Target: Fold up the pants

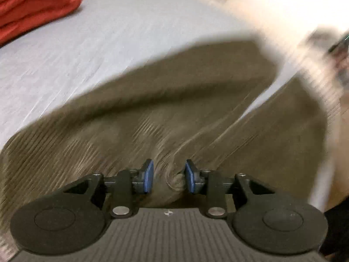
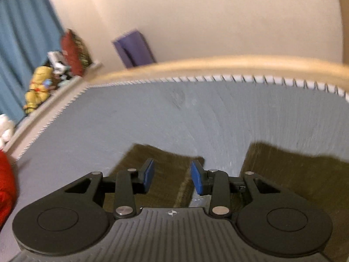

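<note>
Olive-brown corduroy pants [image 1: 174,100] lie spread on a grey bed sheet [image 1: 109,39]; the left wrist view is motion-blurred. My left gripper [image 1: 169,179] is open just above the pants, with a small bunch of cloth between the blue pads [image 1: 148,175], not pinched. In the right wrist view the two pant legs [image 2: 161,166] [image 2: 294,174] end side by side on the sheet [image 2: 174,113]. My right gripper [image 2: 172,178] is open above the end of the left leg, empty.
A folded red garment [image 1: 37,4] lies at the far left of the bed, also at the left edge of the right wrist view [image 2: 5,192]. A wooden bed frame [image 2: 218,62], a shelf with toys [image 2: 39,87], a blue curtain [image 2: 21,32] and a purple mat [image 2: 135,48] lie beyond.
</note>
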`<state>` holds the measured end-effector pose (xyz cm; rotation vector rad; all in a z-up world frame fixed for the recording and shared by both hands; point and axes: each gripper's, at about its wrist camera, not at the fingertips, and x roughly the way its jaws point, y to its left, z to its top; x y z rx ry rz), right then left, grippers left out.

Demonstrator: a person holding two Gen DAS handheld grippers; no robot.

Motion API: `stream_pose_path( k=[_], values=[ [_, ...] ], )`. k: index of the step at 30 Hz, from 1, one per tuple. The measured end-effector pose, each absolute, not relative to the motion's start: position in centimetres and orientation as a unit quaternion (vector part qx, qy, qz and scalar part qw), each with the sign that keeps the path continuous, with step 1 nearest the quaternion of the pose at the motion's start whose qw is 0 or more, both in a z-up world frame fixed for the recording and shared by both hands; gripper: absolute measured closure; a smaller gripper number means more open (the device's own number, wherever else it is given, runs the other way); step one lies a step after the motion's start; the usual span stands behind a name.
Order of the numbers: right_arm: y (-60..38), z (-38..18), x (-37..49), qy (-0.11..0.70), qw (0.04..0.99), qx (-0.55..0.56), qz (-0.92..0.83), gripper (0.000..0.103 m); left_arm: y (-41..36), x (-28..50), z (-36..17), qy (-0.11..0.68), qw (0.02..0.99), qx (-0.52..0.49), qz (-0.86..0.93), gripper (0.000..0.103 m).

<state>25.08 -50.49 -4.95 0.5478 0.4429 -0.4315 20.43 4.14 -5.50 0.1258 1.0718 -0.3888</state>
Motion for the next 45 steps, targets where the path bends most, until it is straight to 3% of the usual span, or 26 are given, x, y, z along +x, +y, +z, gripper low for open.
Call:
stream_pose_path(
  k=[3, 7, 13, 21, 26, 30, 38, 42, 45],
  values=[
    [-48.7, -1.6, 22.3, 0.194, 0.939, 0.229, -0.165, 0.06, 3.0, 19.5, -5.7, 0.507, 0.843, 0.073, -0.167, 0.068],
    [-45.9, 1.8, 17.4, 0.177, 0.963, 0.188, -0.08, 0.049, 2.5, 16.8, -2.6, 0.465, 0.87, 0.077, -0.143, 0.064],
    [-40.9, 3.3, 11.7, 0.185, 0.972, 0.136, 0.05, 0.048, 4.1, 11.0, 2.3, 0.407, 0.902, 0.059, -0.133, 0.059],
    [-31.1, 0.9, 6.8, 0.211, 0.958, 0.034, 0.192, 0.048, 11.6, 5.6, 5.5, 0.385, 0.919, 0.068, -0.053, 0.059],
    [-23.7, -1.9, 3.9, 0.227, 0.927, -0.076, 0.289, 0.048, 17.5, 4.3, 1.9, 0.424, 0.906, -0.009, 0.008, 0.059],
    [-19.2, -3.9, 0.9, 0.241, 0.886, -0.149, 0.368, 0.048, 19.7, 4.4, 0.6, 0.444, 0.895, 0.019, 0.038, 0.059],
    [-15.0, -7.9, -2.9, 0.284, 0.801, -0.228, 0.476, 0.043, 22.6, 6.3, 0.0, 0.459, 0.887, -0.025, 0.04, 0.059],
    [-14.0, -10.0, -5.9, 0.278, 0.758, -0.285, 0.516, 0.042, 23.0, 6.7, -1.1, 0.483, 0.874, -0.037, 0.035, 0.045],
    [-13.6, -10.6, -7.3, 0.276, 0.739, -0.302, 0.535, 0.04, 23.3, 7.1, -1.9, 0.493, 0.868, -0.054, 0.032, 0.041]
  ],
)
